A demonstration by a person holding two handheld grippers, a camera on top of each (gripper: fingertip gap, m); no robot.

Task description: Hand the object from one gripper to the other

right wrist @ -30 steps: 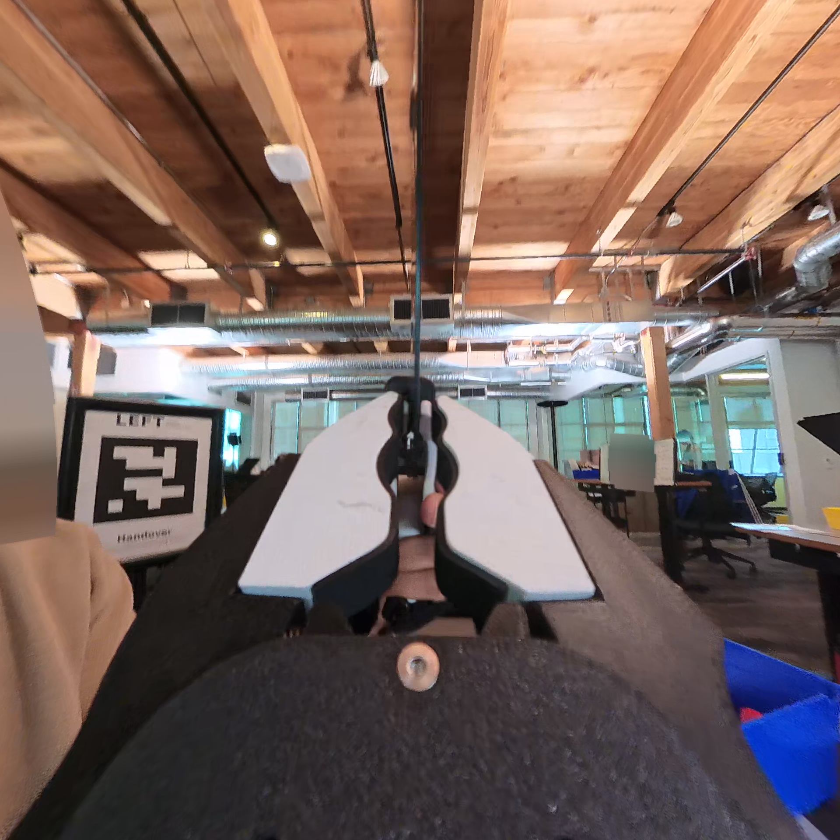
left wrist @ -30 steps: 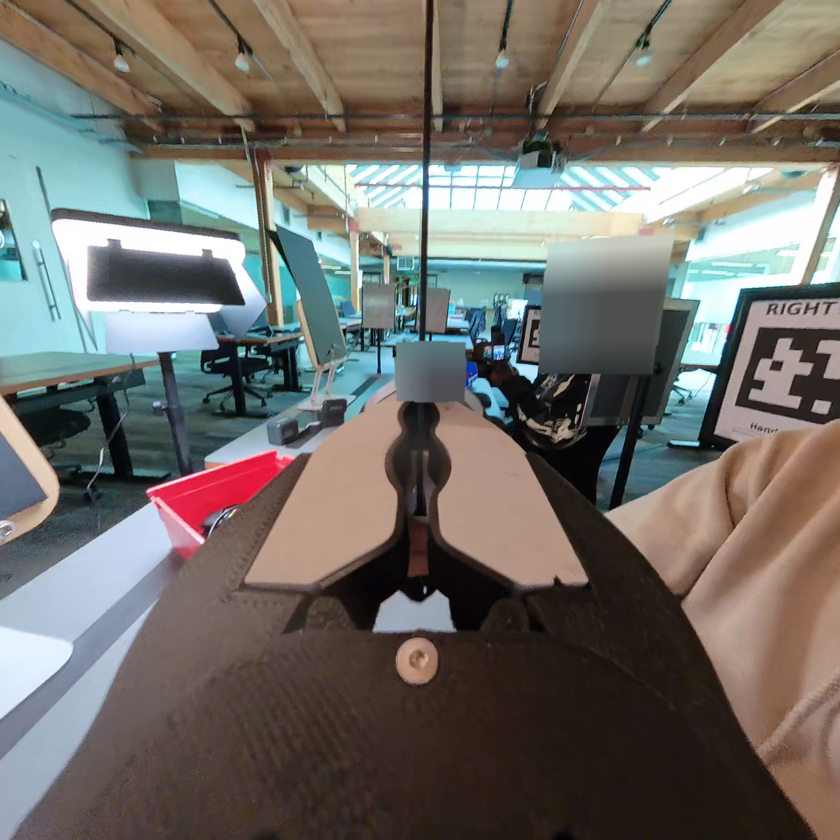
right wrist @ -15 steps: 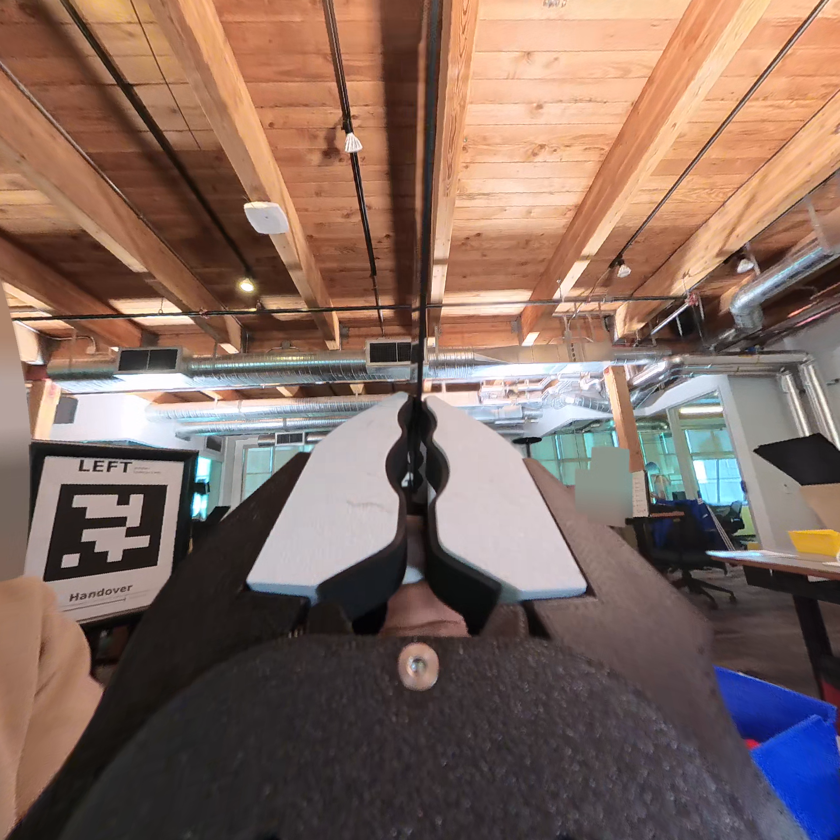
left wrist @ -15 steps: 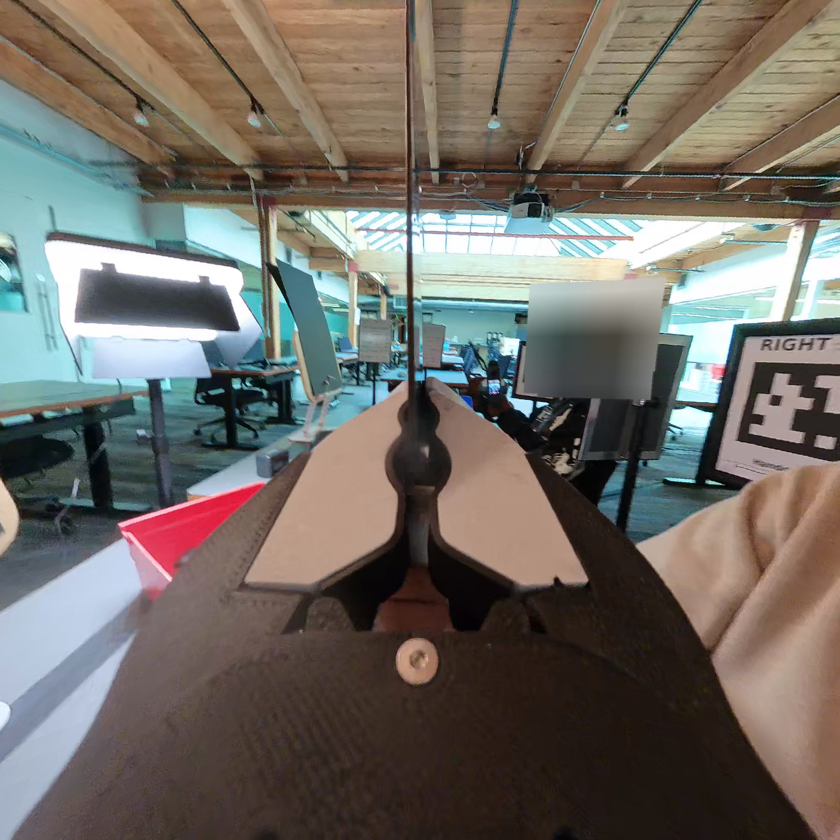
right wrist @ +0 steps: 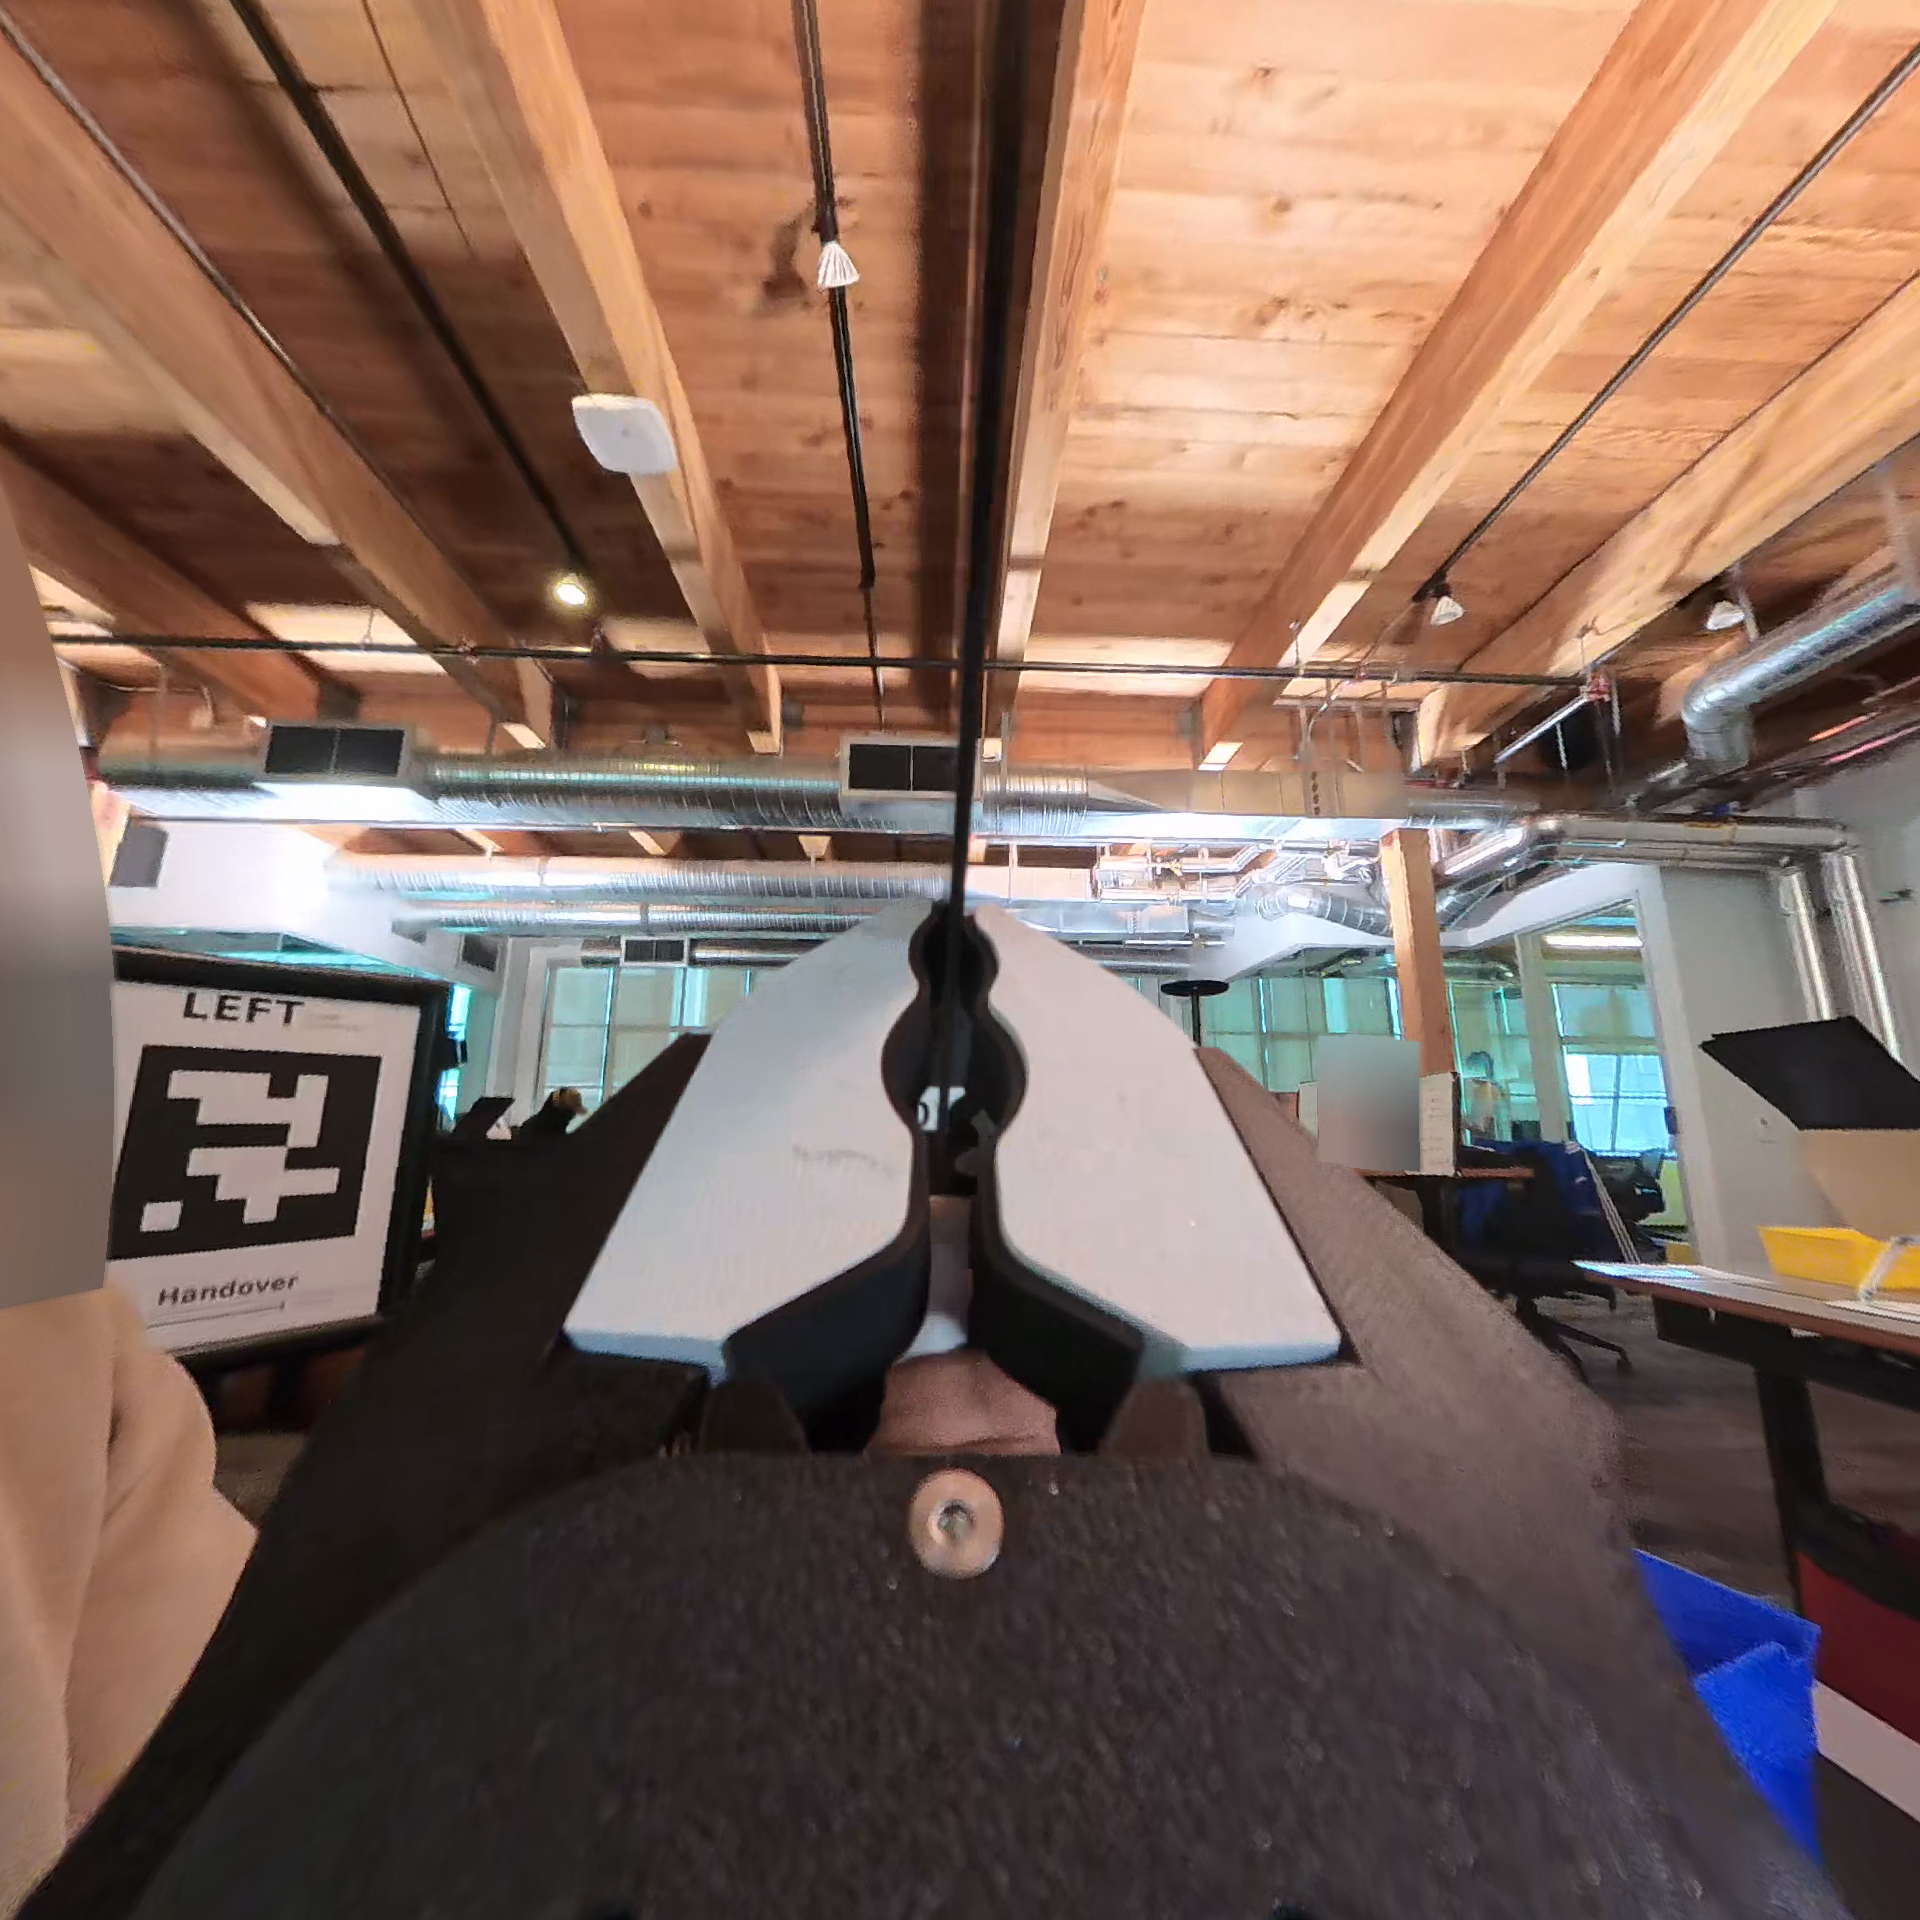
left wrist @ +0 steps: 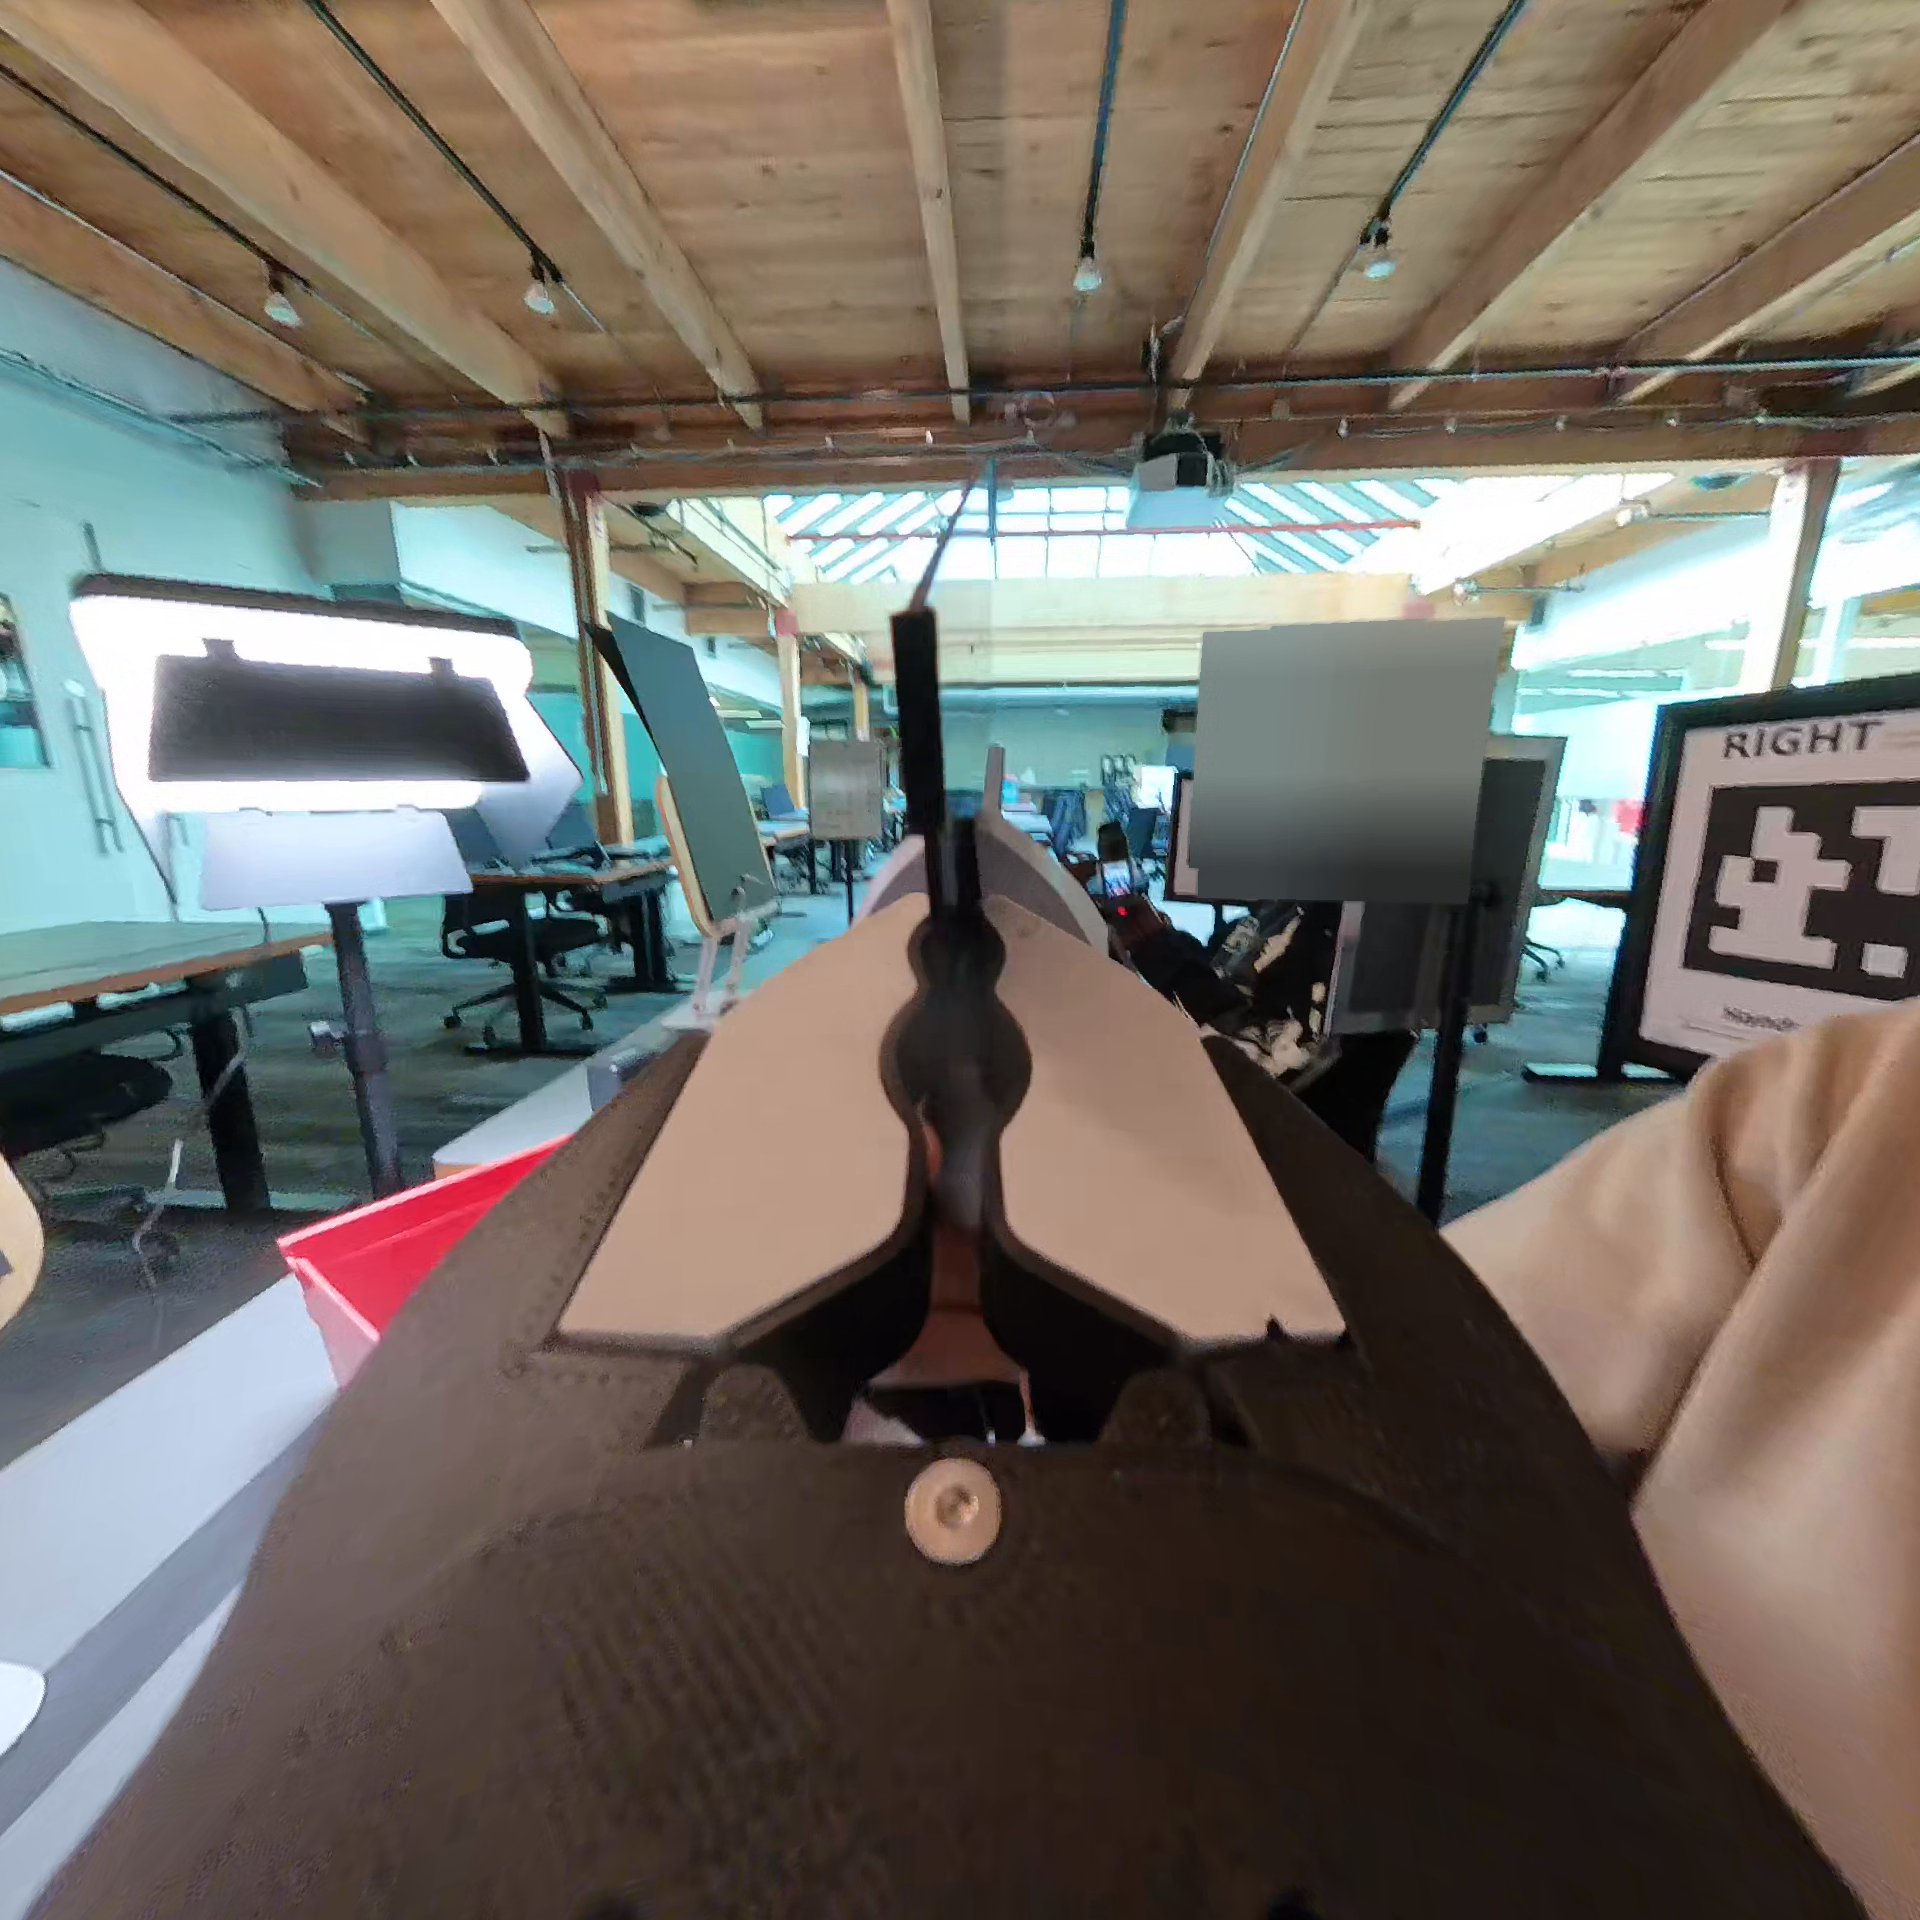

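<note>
The left tongs [left wrist: 954, 914] are closed on a thin black rod [left wrist: 916, 717], which now shows a short thick end above the tips, unlike the long line seen earlier. The right tongs [right wrist: 958, 925] remain closed on the thin black rod [right wrist: 982, 520], which rises toward the ceiling. A red bin [left wrist: 416, 1262] sits on the worktop's left edge.

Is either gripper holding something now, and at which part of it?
Both grip one thin black rod. The left gripper pinches its thicker black end; the right gripper pinches the thin shaft, which runs on upward beyond the jaws.
</note>
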